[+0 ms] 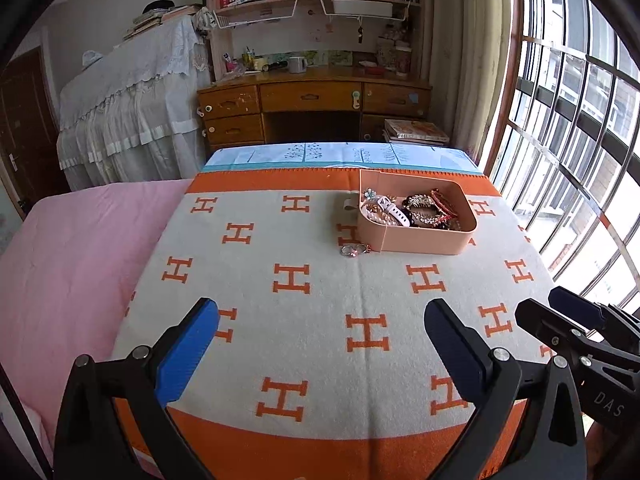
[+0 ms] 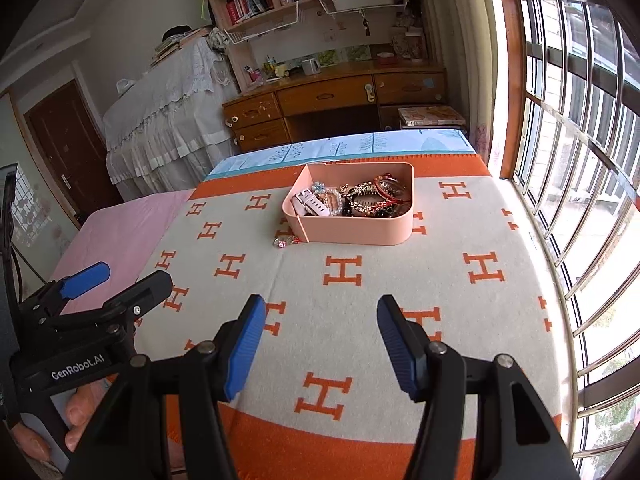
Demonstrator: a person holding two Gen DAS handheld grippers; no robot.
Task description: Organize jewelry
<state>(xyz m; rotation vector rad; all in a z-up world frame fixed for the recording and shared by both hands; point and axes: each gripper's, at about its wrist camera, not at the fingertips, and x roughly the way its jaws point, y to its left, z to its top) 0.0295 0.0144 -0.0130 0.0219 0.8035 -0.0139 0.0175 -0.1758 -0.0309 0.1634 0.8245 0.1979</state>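
Nearly all the jewelry is in the pink box; one small piece is left outside.

The pink box (image 2: 352, 232) stands on the orange and grey H-pattern blanket (image 2: 400, 280) that covers the bed, and it holds a white watch strap (image 2: 310, 204), pearl beads, a flower clip, a gold bracelet and red bangles (image 2: 390, 190) in one mixed heap. Just beside its near left corner a small sparkly ring piece (image 2: 286, 241) lies on the blanket, outside the box. The left claw (image 1: 320, 344) is wide open and empty. The right claw (image 2: 320, 344) is open too, with nothing between its pads, both well apart from the box. I judge the task close to its end: the last piece must go in, and perhaps the heap needs sorting.
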